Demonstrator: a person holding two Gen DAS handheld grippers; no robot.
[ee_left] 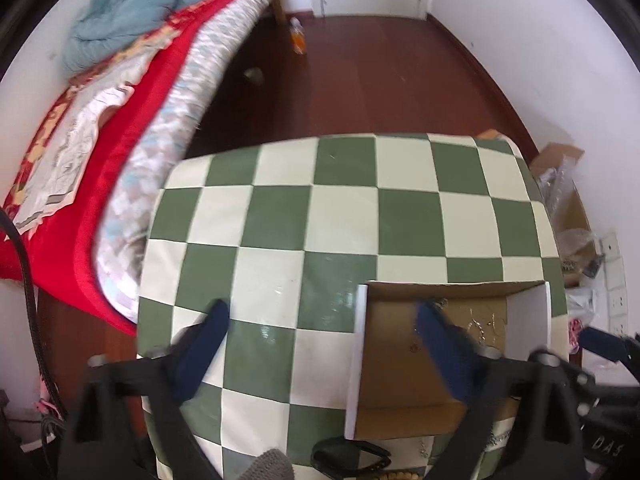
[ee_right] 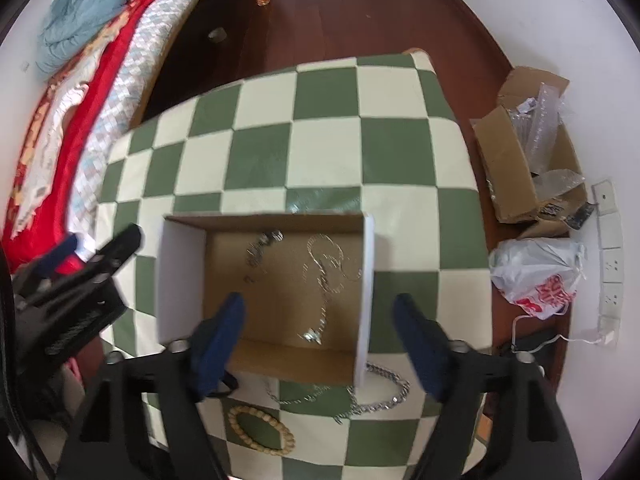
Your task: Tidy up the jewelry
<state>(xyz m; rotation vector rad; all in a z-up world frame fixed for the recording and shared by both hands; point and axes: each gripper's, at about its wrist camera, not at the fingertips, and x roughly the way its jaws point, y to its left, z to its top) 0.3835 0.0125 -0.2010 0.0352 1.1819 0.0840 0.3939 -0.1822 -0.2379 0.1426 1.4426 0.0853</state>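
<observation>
Left wrist view: your left gripper (ee_left: 320, 344) stood wide apart and empty, beside the cardboard box (ee_left: 404, 364). Right wrist view: your right gripper (ee_right: 324, 344) was wide too, above the box holding silver chains (ee_right: 328, 264); a bead bracelet (ee_right: 262, 430) lay at the table's (ee_right: 320, 152) near edge.

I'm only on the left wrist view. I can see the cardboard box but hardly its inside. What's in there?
Observer: Thin chains lie on the floor of the cardboard box.
Operator: Anything left outside?
Observer: A beaded bracelet lies on the checkered cloth in front of the box.
Operator: Just that?
Observer: A heavier silver chain lies beside it, also outside.
Operator: Right gripper?
Observer: The right gripper is open and empty above the box's near edge.
</observation>
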